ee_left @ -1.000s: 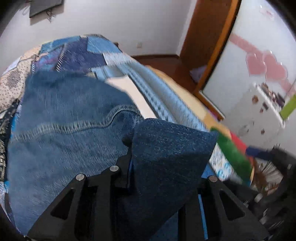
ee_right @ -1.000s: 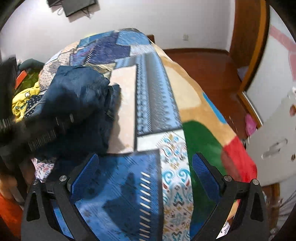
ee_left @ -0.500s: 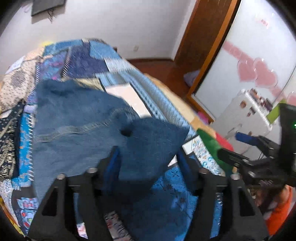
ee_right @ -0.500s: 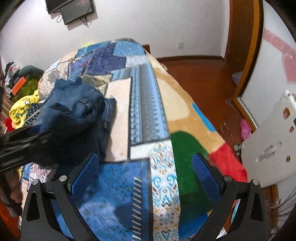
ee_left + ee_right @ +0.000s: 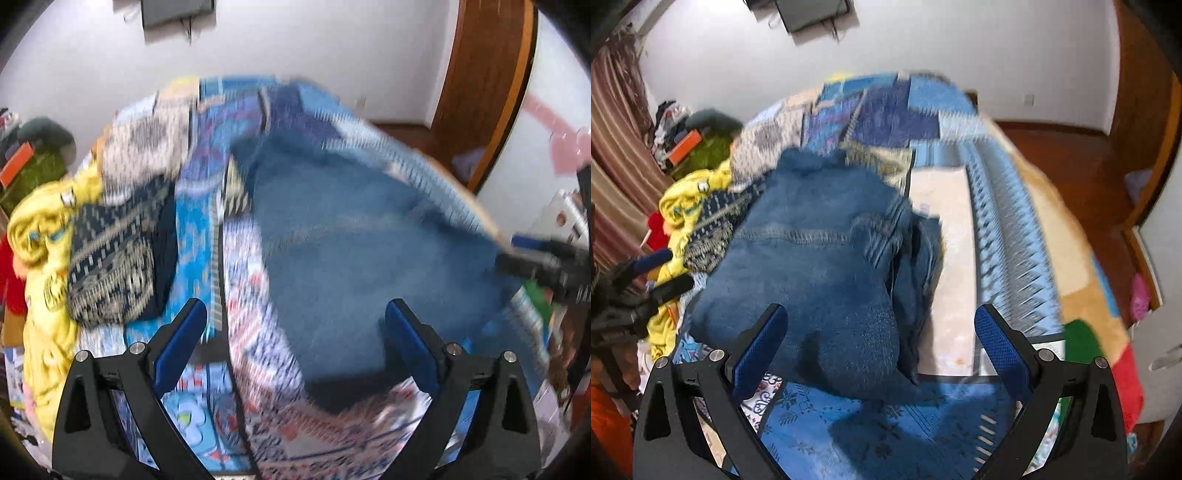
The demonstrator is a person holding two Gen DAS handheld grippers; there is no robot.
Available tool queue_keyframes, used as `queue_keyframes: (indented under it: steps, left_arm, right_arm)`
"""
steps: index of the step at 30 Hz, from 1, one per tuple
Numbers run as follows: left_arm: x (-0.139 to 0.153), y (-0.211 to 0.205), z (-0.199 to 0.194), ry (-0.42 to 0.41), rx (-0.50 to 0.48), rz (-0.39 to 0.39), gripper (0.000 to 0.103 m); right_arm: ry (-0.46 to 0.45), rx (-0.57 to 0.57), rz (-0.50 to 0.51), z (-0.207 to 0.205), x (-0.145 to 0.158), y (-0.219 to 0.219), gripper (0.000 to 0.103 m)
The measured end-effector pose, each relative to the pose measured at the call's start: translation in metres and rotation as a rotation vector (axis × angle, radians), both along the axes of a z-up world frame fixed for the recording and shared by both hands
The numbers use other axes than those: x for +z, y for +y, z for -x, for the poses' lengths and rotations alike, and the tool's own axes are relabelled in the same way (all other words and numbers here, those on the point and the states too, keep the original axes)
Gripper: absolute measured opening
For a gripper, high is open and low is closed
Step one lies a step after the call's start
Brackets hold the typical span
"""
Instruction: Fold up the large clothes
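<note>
Denim garment [image 5: 820, 258]: lies on the bed [image 5: 1008, 229], on the patchwork cover, roughly mid-bed and toward the left side. In the right wrist view it reads as a folded bundle, several layers stacked at its right edge, a stitched seam across the top. Left wrist view is motion-blurred; the garment [image 5: 351, 258] shows only as a blue mass.

Left gripper [image 5: 295, 332]: jaws spread wide, nothing between them. Right gripper [image 5: 882, 339]: jaws likewise wide apart and empty, hovering over the near end of the bundle.

Judgement: the fold looks laid down and released; step in hand is between folds, or checking the result. The right edge is uneven, so the next move likely calls for squaring those layers or taking a fresh grip on the near end for another fold.

Nearby: a pile of other clothes [image 5: 690, 210], yellow and patterned, just beside the denim on its left.
</note>
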State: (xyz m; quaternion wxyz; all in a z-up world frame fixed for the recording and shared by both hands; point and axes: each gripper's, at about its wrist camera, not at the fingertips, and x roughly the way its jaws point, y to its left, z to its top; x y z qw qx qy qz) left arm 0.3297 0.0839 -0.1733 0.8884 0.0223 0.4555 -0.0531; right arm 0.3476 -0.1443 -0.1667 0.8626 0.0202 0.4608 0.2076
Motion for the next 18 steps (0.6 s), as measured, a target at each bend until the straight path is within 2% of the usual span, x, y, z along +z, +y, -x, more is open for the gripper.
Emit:
queue_keyframes:
  steps: [3,4,6,9,12,16,18]
  left_arm:
    - [-0.020,0.005,0.005,0.021,0.004,0.028,0.099]
    - [-0.023,0.008,0.007,0.018,0.010,0.060,0.099]
    - [-0.026,0.013,0.011,0.026,0.017,0.099,0.099]
    - [-0.025,0.020,0.002,0.067,-0.007,0.154,0.098]
    - [-0.009,0.029,-0.011,0.056,0.006,0.200,0.098]
    - [0.012,0.035,-0.041,0.013,0.038,0.161,0.098]
    - [0.012,0.038,-0.057,0.020,0.040,0.168,0.098]
  right_arm:
    - [0.042,0.003,0.066,-0.017,-0.016,-0.001,0.101]
    - [0.061,0.004,0.086,-0.025,-0.020,-0.003,0.101]
    - [0.122,0.036,0.046,-0.039,-0.024,-0.011,0.101]
    - [0.160,0.025,0.035,-0.047,-0.018,-0.014,0.101]
    - [0.113,0.045,0.025,-0.049,0.002,-0.007,0.101]
    - [0.068,0.100,0.013,-0.056,0.014,0.013,0.101]
    - [0.065,0.123,0.017,-0.062,0.013,0.023,0.101]
